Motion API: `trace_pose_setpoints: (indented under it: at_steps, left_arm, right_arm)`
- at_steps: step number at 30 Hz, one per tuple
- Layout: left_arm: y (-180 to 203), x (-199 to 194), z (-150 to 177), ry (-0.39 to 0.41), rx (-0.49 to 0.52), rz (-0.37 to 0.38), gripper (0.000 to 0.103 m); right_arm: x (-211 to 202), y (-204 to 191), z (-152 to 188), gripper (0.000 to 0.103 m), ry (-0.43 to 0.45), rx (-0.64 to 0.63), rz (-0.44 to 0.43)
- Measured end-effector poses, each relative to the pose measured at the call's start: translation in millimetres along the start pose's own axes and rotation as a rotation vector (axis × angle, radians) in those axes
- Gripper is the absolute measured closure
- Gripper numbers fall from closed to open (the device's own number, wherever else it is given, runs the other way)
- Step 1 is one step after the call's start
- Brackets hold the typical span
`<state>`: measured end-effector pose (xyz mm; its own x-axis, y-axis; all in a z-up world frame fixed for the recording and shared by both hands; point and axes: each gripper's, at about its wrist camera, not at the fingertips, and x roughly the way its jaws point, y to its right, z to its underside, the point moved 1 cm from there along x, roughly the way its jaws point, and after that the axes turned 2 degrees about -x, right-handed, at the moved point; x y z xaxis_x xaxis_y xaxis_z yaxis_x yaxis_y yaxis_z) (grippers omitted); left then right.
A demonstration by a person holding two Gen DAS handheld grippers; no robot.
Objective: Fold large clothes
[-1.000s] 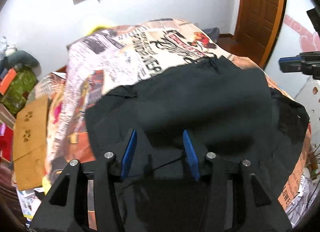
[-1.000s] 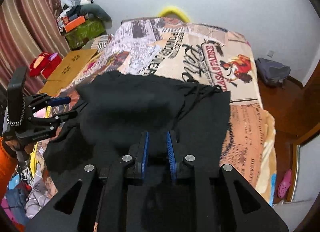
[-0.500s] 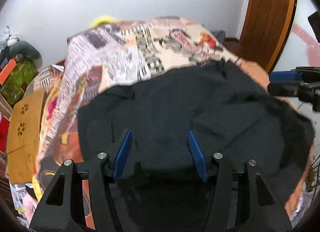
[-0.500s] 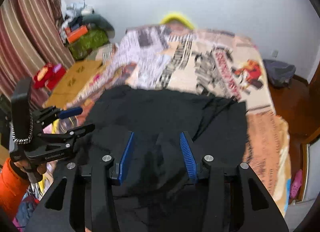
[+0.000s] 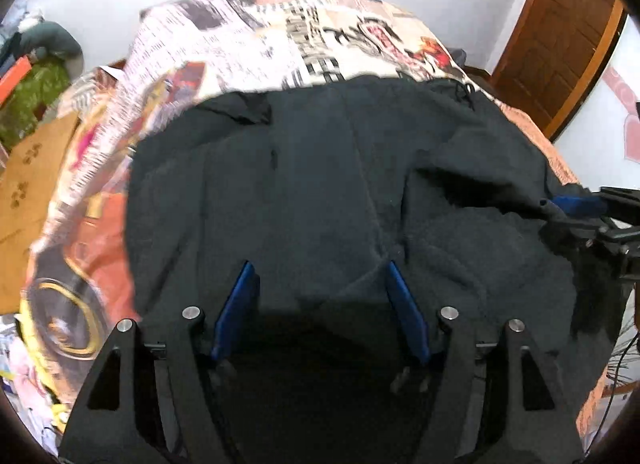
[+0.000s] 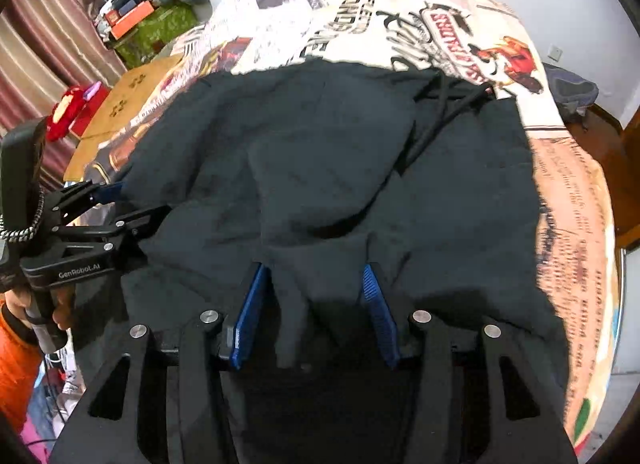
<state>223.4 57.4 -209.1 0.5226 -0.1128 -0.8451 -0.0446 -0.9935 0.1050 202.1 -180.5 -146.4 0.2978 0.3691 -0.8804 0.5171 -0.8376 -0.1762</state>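
Note:
A large black hooded garment (image 5: 320,184) lies spread over the bed, also filling the right wrist view (image 6: 320,168), with its drawstrings (image 6: 444,112) at the far right. My left gripper (image 5: 320,268) is open, its blue pads wide apart just over the garment's near edge. My right gripper (image 6: 312,272) is open too, a fold of the black cloth lying loose between its pads. Each gripper shows in the other's view: the right one at the right edge (image 5: 580,212), the left one at the left edge (image 6: 100,200).
The bed carries a newspaper-print cover (image 6: 400,12). A brown cardboard box (image 5: 28,184) and clutter (image 6: 136,20) stand left of the bed. A wooden door (image 5: 560,32) is at the right, a dark bag (image 6: 572,88) on the floor beyond the bed.
My right gripper, shut one second ago, has opened. Both grippers have dropped lower toward the garment, which now lies flatter and more spread on the bed.

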Motion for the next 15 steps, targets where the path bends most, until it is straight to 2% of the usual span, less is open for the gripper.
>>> trace_pose_setpoints:
  at_steps: [5, 8, 13, 15]
  left_arm:
    - [-23.2, -53.2, 2.0, 0.087, 0.005, -0.056, 0.036]
    - [-47.4, -77.3, 9.9, 0.110, -0.018, -0.078, 0.033]
    - [-97.7, -96.9, 41.4, 0.075, -0.081, -0.159, 0.031]
    - [-118.0, -96.4, 60.3, 0.035, -0.140, -0.157, 0.031]
  right_arm:
    - [-52.2, 14.3, 9.5, 0.057, 0.097, -0.015, 0.061]
    - [-83.3, 30.4, 20.8, 0.057, 0.137, -0.003, 0.101]
    - [-120.3, 64.9, 47.9, 0.053, 0.166, 0.060, 0.164]
    - [-123.4, 75.7, 55.5, 0.051, 0.160, 0.088, 0.175]
